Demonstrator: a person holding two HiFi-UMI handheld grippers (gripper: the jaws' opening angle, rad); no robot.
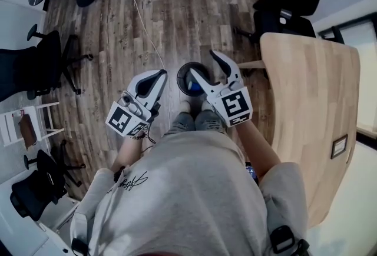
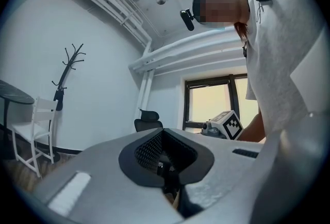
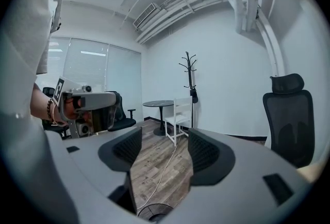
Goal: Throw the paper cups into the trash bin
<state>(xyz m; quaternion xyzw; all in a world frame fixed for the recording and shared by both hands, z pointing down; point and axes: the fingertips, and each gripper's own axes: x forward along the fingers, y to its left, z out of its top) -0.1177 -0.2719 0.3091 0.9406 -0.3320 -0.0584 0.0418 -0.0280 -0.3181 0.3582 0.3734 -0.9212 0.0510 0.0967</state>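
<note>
Risks clipping and tipping the round black trash bin (image 1: 182, 72) at the feet, with right gripper (image 1: 202, 62) hanging over it, fingers spread and empty, left gripper (image 1: 154, 78) pressed together on nothing, no paper cups in view.

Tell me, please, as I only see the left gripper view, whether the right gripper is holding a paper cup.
Observer: No, the right gripper has its jaws apart, with only floor between them.
Operator: Thank you; where is the trash bin?
Observer: The trash bin stands on the floor by the person's feet, below the right gripper.
Operator: Are any cups on the table?
Observer: None shows on the wooden table in the head view.
</note>
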